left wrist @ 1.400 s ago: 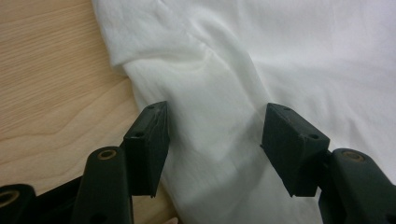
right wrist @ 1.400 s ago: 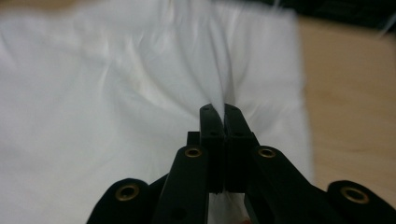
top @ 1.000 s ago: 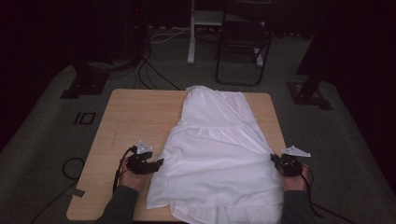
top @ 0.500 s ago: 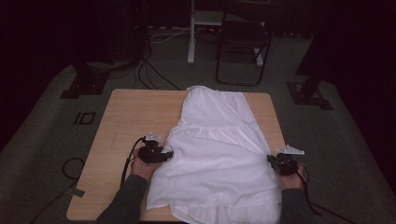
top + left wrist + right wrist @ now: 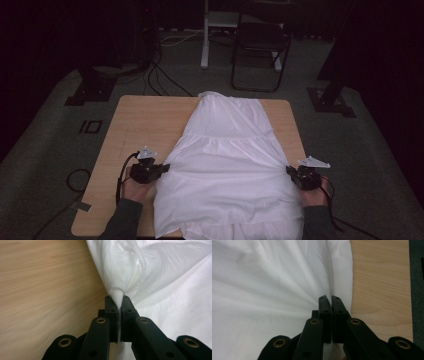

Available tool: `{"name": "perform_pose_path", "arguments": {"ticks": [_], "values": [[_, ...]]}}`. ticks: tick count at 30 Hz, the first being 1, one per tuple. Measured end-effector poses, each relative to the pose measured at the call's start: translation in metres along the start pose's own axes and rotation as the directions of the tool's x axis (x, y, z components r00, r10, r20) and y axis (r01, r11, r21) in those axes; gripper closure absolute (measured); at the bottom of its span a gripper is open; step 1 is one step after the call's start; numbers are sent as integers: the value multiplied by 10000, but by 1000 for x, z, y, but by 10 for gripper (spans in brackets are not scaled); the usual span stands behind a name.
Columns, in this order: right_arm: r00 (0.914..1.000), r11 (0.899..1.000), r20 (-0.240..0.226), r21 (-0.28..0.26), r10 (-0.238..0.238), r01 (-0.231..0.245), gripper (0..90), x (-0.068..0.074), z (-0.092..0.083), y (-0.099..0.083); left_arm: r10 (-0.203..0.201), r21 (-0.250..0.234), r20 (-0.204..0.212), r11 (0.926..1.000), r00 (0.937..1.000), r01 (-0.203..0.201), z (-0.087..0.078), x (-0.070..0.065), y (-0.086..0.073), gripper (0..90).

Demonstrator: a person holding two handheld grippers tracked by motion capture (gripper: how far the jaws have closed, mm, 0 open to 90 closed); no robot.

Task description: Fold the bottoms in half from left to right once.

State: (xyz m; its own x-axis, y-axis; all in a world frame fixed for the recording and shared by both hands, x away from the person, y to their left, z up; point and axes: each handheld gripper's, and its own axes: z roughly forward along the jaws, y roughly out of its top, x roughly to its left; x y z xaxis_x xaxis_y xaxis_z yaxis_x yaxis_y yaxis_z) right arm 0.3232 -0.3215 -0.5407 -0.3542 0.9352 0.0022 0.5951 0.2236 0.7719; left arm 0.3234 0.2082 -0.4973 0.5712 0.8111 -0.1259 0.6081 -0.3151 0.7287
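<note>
1. The white garment (image 5: 227, 170) lies spread along the middle of the wooden worktop (image 5: 145, 125). Its near hem runs off the bottom of the high view, so that edge is cut off.
2. The left tongs (image 5: 165, 167) have just been closing and now pinch a fold of the garment's left edge (image 5: 117, 293); cloth shows between the pads, lifted into a peak.
3. The right tongs (image 5: 289, 171) are clamped at the garment's right edge (image 5: 337, 270). The pads meet with creases fanning from them, though the cloth inside the grip is hard to make out.
4. Both forearms hide the worktop's near corners.
5. Bare wood lies left of the garment, broad and open; on the right a narrower strip remains before the worktop's edge (image 5: 408, 290).
6. A chair (image 5: 260, 45) stands on the dark floor beyond, dim.
</note>
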Motion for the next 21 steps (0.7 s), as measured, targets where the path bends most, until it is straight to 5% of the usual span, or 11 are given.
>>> {"name": "perform_pose_path", "arguments": {"ticks": [5,10,12,16,21], "values": [[9997,9982,-75,-560,-242,237,887,18,-32,1,-129,-143,-253,9998,9996,125,-34,-7,-6,873],[9999,9997,24,201,-99,99,887,17,-35,-18,103,513,50,9986,9999,-105,-18,-12,-13,848],[10000,9981,-32,613,-17,19,887,17,-26,-25,-51,459,-4,9989,10000,52,-12,-10,-14,740],[9995,9921,30,1210,-326,320,886,21,-11,-31,-443,-183,-47,9989,9990,443,-16,2,-10,594],[9990,9908,60,1284,-439,428,885,22,-9,-31,-673,-1223,-188,9904,9976,645,-18,17,10,538]]}}
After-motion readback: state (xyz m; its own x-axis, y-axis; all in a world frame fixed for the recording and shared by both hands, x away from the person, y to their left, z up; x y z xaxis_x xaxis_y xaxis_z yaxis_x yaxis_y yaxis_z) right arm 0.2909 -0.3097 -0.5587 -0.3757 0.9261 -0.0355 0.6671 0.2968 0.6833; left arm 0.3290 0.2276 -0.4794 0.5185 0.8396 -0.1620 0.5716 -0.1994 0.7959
